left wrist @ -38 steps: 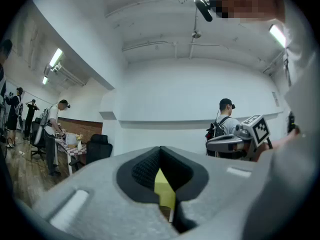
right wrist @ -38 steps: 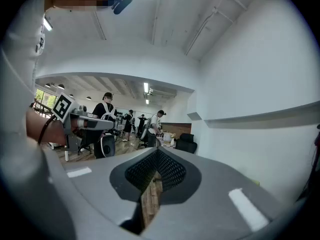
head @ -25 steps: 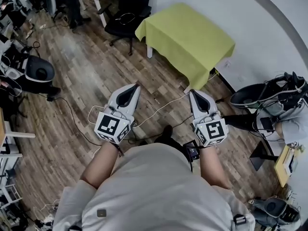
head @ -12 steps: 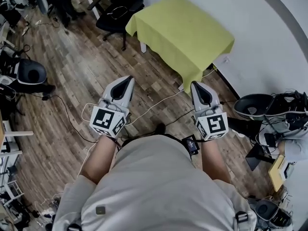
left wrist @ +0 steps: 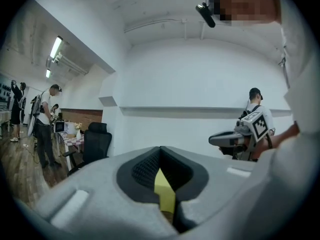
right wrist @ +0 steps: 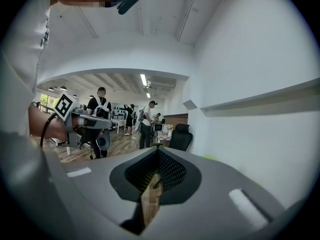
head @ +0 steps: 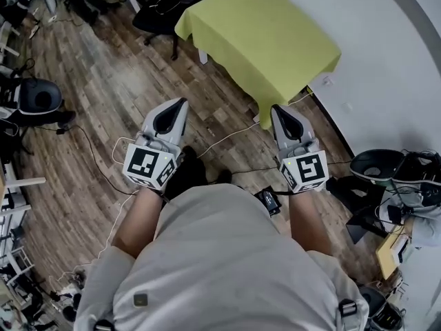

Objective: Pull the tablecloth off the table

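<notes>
Left gripper (head: 180, 103) and right gripper (head: 275, 108) are hovering near the tablecloth (head: 265, 43) edge, both with jaws pressing together, holding nothing.

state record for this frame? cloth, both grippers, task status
tablecloth: yellow-green, spread over the table, untouched
left gripper: shut, empty, short of the table
right gripper: shut, empty, short of the table
floor: wood, white cable between the grippers
task: pull not yet begun
</notes>
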A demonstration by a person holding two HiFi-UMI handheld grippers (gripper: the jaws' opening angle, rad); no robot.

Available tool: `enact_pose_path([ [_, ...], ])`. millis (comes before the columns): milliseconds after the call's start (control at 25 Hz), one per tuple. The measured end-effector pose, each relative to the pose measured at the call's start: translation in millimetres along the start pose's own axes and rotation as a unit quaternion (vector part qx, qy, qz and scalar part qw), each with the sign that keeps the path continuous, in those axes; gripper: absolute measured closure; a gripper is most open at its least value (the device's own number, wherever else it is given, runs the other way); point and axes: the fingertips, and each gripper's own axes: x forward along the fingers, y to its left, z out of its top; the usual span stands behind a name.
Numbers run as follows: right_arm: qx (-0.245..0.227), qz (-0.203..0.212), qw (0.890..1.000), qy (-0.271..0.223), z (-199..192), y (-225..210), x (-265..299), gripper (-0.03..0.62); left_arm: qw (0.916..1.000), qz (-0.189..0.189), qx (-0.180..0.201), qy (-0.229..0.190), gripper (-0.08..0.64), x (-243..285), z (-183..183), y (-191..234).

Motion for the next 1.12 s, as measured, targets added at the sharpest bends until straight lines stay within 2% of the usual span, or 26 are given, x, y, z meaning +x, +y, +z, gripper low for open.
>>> enact_pose_path([
  [240, 0.007, -0.005, 1.0, 0.013, -11, -23, 54, 0.581, 0.9998, -0.016, -0.005, 0.012, 0.557, 52, -14, 41],
  [480, 0.011, -0.034, 0.999, 0.027, -7, -48, 142, 0.581, 0.9983, -0.053, -0.012, 0.021, 0.557, 118, -14, 121],
  [680, 0.015, -0.07, 0.997, 0.038, 5, -77, 208, 0.581, 0.9948, -0.097, -0.013, 0.027, 0.557, 177, -3, 178],
  [880, 0.024, -0.107, 0.993, 0.049, 4, -90, 233, 0.581, 0.991, -0.131, -0.005, 0.025, 0.557, 211, 5, 209],
  [1120, 0.038, -0.13, 0.989, 0.061, -10, -113, 242, 0.581, 0.987, -0.157, -0.001, 0.034, 0.557, 250, -1, 215],
])
